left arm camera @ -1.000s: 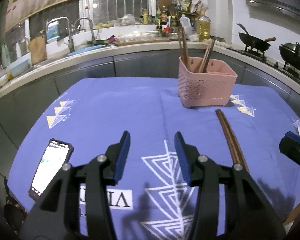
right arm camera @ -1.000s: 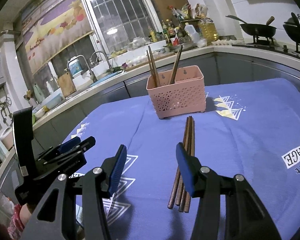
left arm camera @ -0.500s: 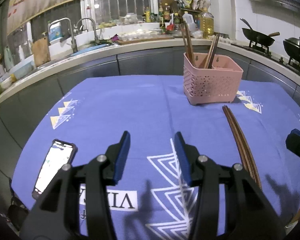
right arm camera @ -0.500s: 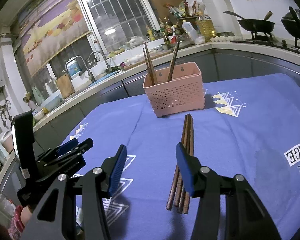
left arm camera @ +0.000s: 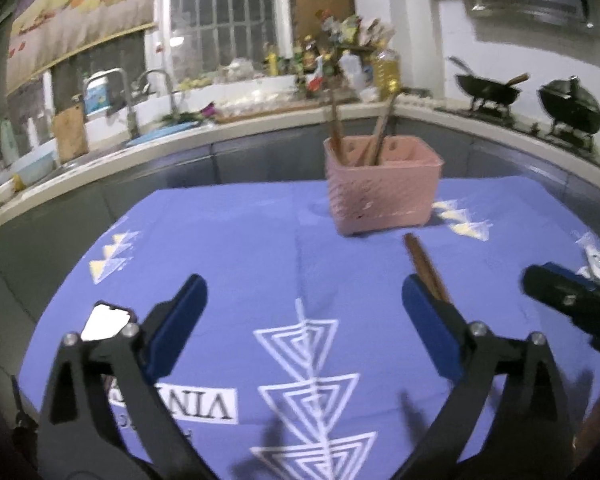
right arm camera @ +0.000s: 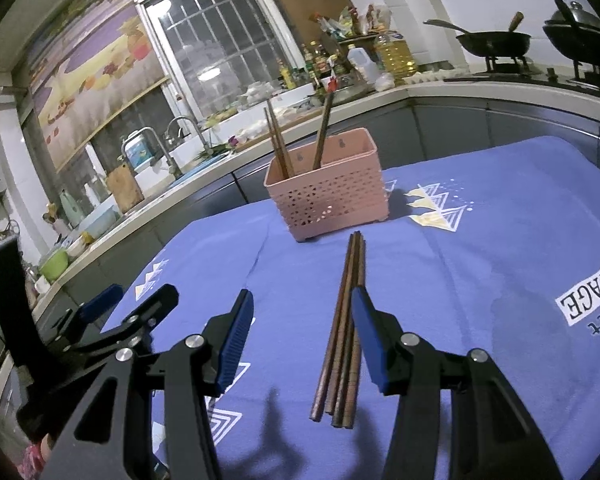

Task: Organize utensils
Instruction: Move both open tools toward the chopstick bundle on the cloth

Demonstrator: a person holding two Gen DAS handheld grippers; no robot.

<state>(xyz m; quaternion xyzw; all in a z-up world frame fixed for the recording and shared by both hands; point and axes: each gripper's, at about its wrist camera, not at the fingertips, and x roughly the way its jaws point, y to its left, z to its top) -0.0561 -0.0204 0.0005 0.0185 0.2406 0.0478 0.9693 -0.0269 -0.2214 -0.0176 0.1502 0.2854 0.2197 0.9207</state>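
A pink perforated utensil basket stands on the blue tablecloth with several brown chopsticks upright in it; it also shows in the left wrist view. A bundle of brown chopsticks lies flat in front of the basket, and its far end shows in the left wrist view. My right gripper is open and empty, hovering just above the near end of the bundle, its right finger over it. My left gripper is wide open and empty, over the cloth left of the bundle.
A phone lies on the cloth by my left gripper's left finger. The left gripper shows at the left edge of the right wrist view. A kitchen counter with a sink, bottles and woks runs behind the table.
My left gripper has opened much wider and the view has shifted and blurred. My right gripper has moved a little forward over the chopstick bundle.
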